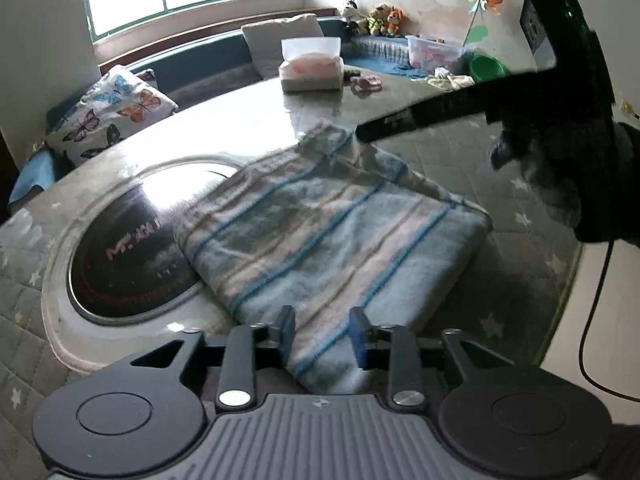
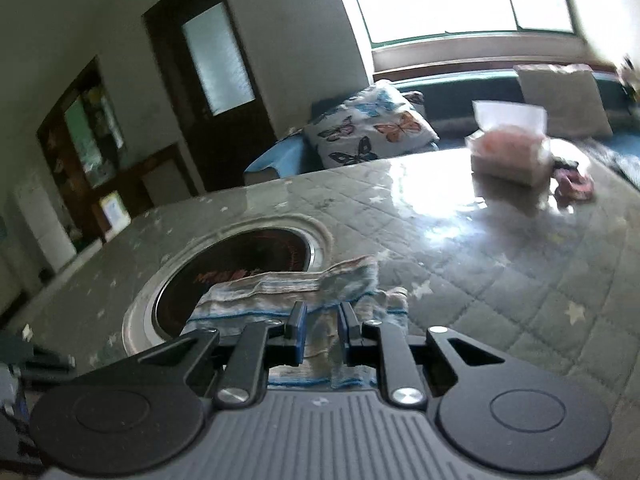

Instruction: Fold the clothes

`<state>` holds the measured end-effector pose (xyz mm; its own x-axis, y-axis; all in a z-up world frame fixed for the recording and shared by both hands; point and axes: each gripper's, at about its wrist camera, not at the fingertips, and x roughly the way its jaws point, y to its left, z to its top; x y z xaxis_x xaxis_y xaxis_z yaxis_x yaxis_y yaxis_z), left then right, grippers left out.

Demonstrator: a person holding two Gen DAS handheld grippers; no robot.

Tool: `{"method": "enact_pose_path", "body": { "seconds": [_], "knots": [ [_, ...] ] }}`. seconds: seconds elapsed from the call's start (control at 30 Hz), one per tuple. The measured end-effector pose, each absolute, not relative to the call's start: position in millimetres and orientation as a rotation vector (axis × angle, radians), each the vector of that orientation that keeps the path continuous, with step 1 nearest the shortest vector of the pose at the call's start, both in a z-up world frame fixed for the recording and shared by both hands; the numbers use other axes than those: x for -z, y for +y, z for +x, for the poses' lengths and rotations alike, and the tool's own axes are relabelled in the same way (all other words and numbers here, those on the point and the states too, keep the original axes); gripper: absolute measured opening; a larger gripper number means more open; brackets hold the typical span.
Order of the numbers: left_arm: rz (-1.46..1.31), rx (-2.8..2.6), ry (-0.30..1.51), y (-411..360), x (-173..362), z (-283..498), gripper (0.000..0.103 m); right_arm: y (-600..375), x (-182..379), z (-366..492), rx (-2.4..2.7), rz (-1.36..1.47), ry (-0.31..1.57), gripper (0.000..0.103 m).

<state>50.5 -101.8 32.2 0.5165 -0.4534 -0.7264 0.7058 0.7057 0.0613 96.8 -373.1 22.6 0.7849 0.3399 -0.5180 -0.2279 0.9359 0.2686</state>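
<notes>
A folded striped cloth (image 1: 320, 224), pale blue and cream with blue lines, lies on the quilted table. My left gripper (image 1: 322, 334) is open, its blue pads on either side of the cloth's near edge. In the left wrist view my right gripper (image 1: 362, 134) reaches in from the right, its dark tip on the cloth's far corner. In the right wrist view my right gripper (image 2: 322, 332) has its pads partly closed with a fold of the cloth (image 2: 288, 284) between them.
A round dark cooktop (image 1: 128, 248) is set into the quilted table (image 1: 460, 152), partly under the cloth. A tissue box (image 1: 312, 66) and pink item (image 1: 366, 83) sit at the far side. A butterfly cushion (image 1: 116, 112) lies on the bench behind.
</notes>
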Motion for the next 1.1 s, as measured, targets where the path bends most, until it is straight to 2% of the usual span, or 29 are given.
{"method": "enact_pose_path", "body": {
  "seconds": [0.33, 0.5, 0.7, 0.87, 1.1],
  "knots": [
    [0.292, 0.617, 0.782, -87.0, -32.6, 94.9, 0.031, -372.8, 3.5, 143.1, -0.286, 0.179, 0.705, 0.015],
    [0.21, 0.603, 0.77, -89.5, -41.7, 124.8, 0.031, -368.9, -7.9, 140.9, -0.318, 0.151, 0.675, 0.016],
    [0.177, 0.574, 0.764, -105.2, -34.8, 166.1, 0.025, -364.6, -5.6, 161.1, -0.317, 0.121, 0.689, 0.016],
    [0.16, 0.536, 0.833, -100.6, -12.5, 186.1, 0.013, -371.8, 9.0, 167.3, -0.311, 0.133, 0.725, 0.015],
    [0.138, 0.562, 0.804, -108.8, -29.6, 185.5, 0.013, -372.6, 2.2, 167.2, -0.33, 0.125, 0.713, 0.016]
  ]
}}
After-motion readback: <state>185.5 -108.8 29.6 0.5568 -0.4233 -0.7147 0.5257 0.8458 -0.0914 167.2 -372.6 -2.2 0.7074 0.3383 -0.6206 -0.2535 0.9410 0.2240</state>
